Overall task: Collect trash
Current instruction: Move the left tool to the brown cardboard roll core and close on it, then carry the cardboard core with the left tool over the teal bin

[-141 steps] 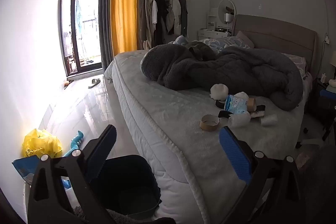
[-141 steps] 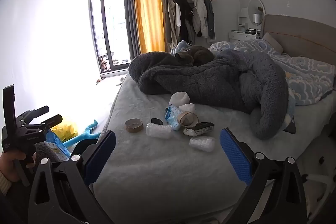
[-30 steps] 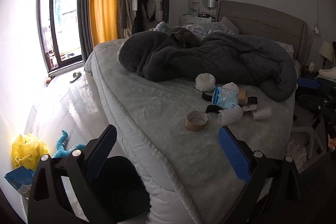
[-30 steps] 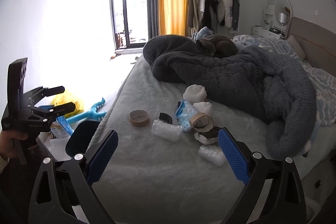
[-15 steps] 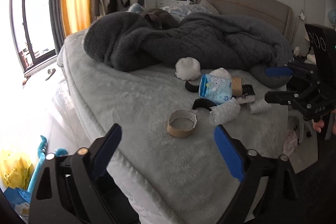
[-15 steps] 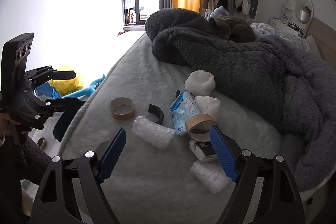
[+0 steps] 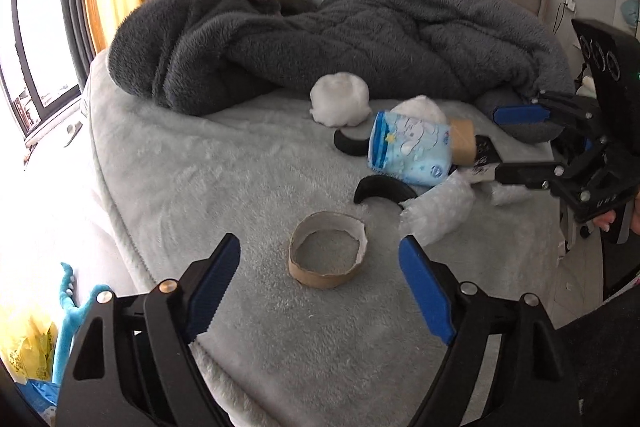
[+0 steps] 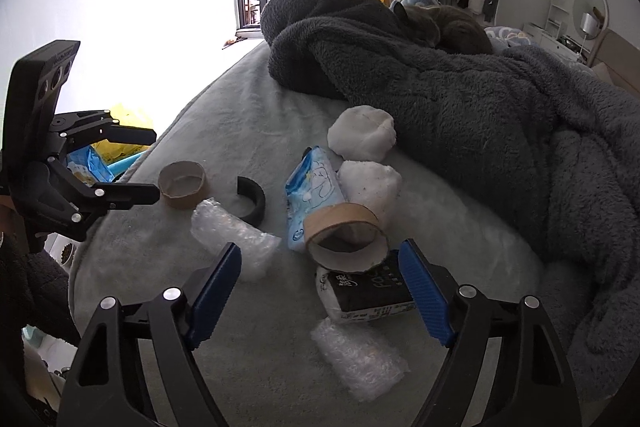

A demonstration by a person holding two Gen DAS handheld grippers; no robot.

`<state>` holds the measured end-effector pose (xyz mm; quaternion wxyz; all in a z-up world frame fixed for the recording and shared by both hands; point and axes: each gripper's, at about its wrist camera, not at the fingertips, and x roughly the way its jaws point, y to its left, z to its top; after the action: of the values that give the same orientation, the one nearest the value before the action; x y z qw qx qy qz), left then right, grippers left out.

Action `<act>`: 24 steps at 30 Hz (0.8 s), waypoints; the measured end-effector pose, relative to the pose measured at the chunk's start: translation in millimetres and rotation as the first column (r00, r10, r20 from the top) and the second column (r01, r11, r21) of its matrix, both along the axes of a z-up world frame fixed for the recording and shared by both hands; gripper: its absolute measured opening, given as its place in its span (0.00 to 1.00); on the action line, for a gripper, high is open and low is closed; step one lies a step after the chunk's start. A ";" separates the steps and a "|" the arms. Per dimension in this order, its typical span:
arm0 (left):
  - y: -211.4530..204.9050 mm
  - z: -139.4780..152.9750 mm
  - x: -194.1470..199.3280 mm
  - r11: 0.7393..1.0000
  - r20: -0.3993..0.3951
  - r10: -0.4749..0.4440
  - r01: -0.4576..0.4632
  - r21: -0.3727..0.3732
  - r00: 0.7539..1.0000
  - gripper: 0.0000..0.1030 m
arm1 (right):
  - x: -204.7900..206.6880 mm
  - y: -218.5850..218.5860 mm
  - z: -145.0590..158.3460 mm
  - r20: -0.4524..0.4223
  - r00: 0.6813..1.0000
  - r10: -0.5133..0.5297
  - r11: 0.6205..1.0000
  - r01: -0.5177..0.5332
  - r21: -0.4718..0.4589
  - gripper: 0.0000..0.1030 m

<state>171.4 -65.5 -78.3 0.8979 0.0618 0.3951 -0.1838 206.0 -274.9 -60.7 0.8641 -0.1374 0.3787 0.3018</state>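
Trash lies on the grey bed cover (image 7: 200,167). A flat cardboard ring (image 7: 320,277) sits just ahead of my left gripper (image 7: 320,251), whose jaws are closing with nothing pressed between the pads. Beyond it are a black curved piece (image 7: 380,189), bubble wrap (image 7: 436,211), a blue wipes packet (image 7: 408,151) and a white wad (image 7: 340,99). My right gripper (image 8: 320,253) hovers over a second cardboard ring (image 8: 340,217) and a black-and-white packet (image 8: 372,295). Its jaws are also closing and touch nothing. More bubble wrap (image 8: 360,359) lies below it.
A dark grey blanket (image 8: 460,115) is heaped behind the trash, with a grey cat (image 8: 444,23) asleep on it. On the floor left of the bed are a yellow bag (image 7: 24,347) and a blue toy (image 7: 68,311). The bed edge runs along the left.
Both grippers have come forward and down over the bed, so the trash looks larger. Both pairs of jaws have narrowed. The dark bin has left the left wrist view.
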 end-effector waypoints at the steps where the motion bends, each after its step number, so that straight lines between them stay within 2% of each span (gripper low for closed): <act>1: -1.5 -3.9 2.0 1.000 -0.006 -0.005 0.005 0.008 1.000 0.80 | 1.6 -0.7 -1.0 -0.004 1.000 0.001 1.000 -0.001 0.002 0.77; 3: -2.4 -10.7 5.1 1.000 -0.014 -0.014 0.014 0.008 1.000 0.80 | 4.1 -0.5 -3.3 -0.007 1.000 0.005 1.000 -0.005 0.001 0.77; 5: -2.9 -16.8 8.7 1.000 -0.031 -0.021 0.021 0.005 0.999 0.74 | 6.7 -0.1 -5.4 -0.008 1.000 0.008 1.000 -0.008 -0.006 0.77; 12: -7.0 -27.7 16.6 0.999 -0.071 -0.038 0.037 -0.020 0.997 0.66 | 16.4 -0.5 -10.2 -0.005 1.000 0.001 1.000 -0.001 0.003 0.75; 14: -7.3 -29.4 19.4 0.999 -0.080 -0.028 0.026 -0.028 0.996 0.57 | 17.1 1.0 -11.3 0.002 1.000 0.003 1.000 -0.003 0.006 0.74; 16: -7.0 -28.9 20.7 0.999 -0.081 -0.015 0.013 -0.033 0.997 0.53 | 17.9 2.1 -12.3 0.001 1.000 0.003 1.000 -0.003 0.007 0.73; 20: -5.8 -24.7 19.7 0.998 -0.078 -0.028 0.023 -0.066 0.997 0.51 | 20.2 2.5 -13.8 0.001 1.000 -0.010 1.000 0.010 0.012 0.70; 24: -10.2 -20.6 15.4 0.997 -0.055 -0.041 0.038 -0.060 0.998 0.51 | 23.7 1.2 -14.1 0.017 0.999 -0.029 0.999 0.029 0.033 0.69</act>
<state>186.8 -75.7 -98.9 0.8841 0.0379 0.4132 -0.2148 229.7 -273.7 -74.8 0.8738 -0.1205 0.3680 0.2942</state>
